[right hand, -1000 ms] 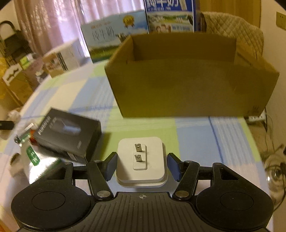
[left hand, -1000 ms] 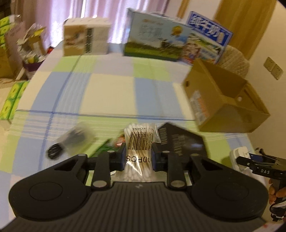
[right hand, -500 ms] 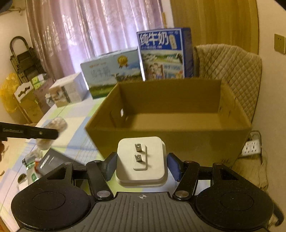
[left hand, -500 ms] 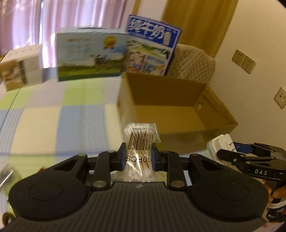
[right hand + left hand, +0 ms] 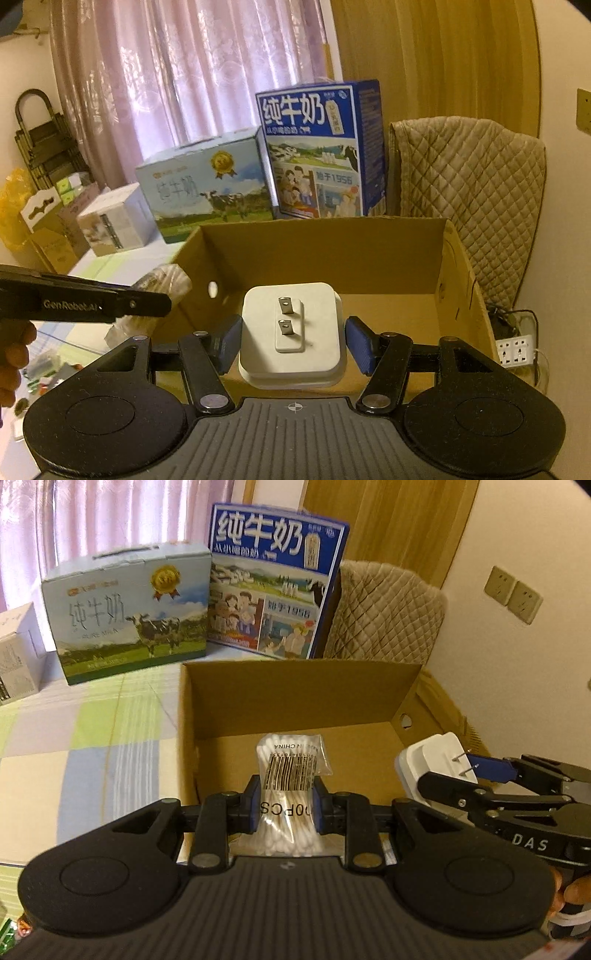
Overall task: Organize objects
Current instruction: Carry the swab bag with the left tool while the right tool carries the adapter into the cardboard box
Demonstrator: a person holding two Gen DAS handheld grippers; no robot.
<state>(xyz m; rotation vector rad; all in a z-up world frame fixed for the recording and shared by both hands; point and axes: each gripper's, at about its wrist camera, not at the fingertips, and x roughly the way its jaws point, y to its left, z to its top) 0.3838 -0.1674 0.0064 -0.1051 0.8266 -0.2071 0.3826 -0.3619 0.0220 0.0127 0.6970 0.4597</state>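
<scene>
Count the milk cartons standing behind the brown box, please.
2. The pale carton with a cow stands behind the cardboard box to its left; the blue carton stands directly behind it. Others may be hidden.

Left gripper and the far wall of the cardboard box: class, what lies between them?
In the left wrist view, past the cotton swab bag in the left gripper, only bare floor of the cardboard box reaches that wall.

White box (image 5: 16,657) cut by left edge; cotton swab bag (image 5: 162,280) blurred, half hidden behind left claw (image 5: 147,304).
</scene>
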